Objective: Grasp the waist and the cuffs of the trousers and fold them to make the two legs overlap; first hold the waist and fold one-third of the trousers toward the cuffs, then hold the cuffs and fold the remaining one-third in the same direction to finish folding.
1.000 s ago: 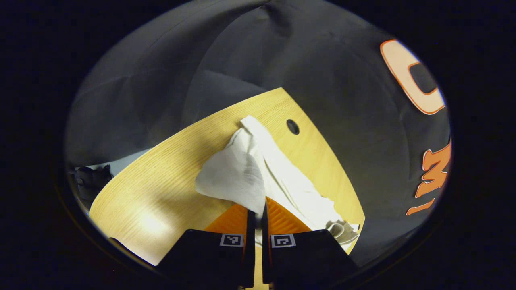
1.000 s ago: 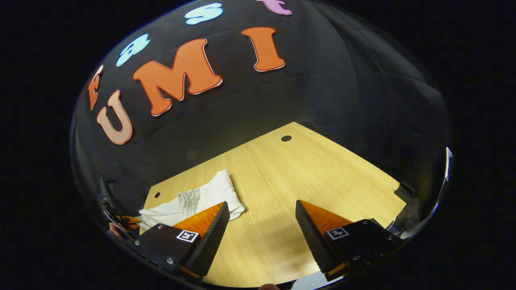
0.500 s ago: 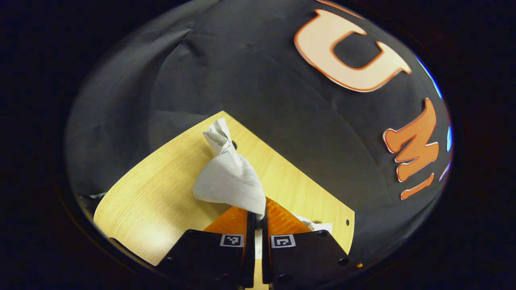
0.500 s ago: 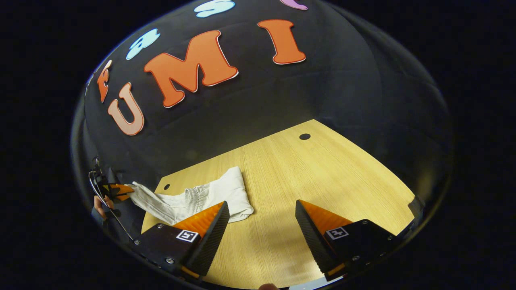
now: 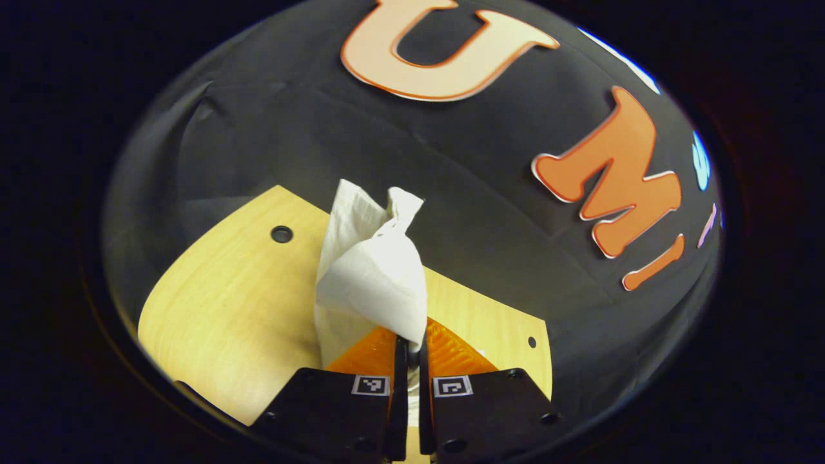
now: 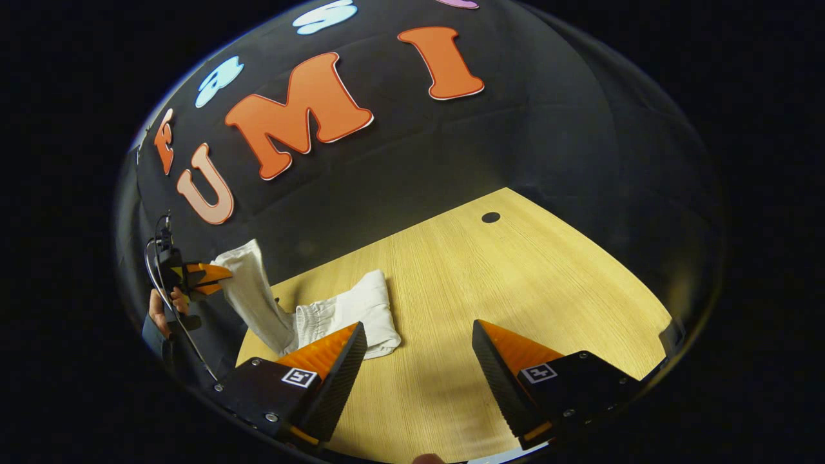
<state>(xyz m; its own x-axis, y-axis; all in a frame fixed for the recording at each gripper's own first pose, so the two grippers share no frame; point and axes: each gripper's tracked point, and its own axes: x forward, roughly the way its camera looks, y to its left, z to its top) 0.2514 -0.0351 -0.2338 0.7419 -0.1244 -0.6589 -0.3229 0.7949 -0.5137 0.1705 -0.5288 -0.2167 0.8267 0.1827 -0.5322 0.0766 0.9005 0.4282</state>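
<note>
The white trousers (image 6: 341, 312) lie partly on the wooden table (image 6: 515, 283); their gathered waist rests on the wood while one leg rises up to the left. In the left gripper view my left gripper (image 5: 410, 345) is shut on a bunch of that white cloth (image 5: 374, 270), which stands up in front of the fingers. In the right gripper view the left gripper (image 6: 209, 278) is small at far left, held by a hand (image 6: 156, 308), lifting the leg above the table's edge. My right gripper (image 6: 419, 341) hangs open over the table, right of the waist, with nothing between its fingers.
The table has round holes (image 5: 281, 234) near its corners, one (image 6: 490, 217) at the far side in the right gripper view. The black booth wall rises right behind the table's far edges. Bare wood (image 6: 548, 303) stretches to the right of the trousers.
The left gripper has lifted the trouser leg higher off the table and swung its view to the right. The right gripper has stayed open and nearly still.
</note>
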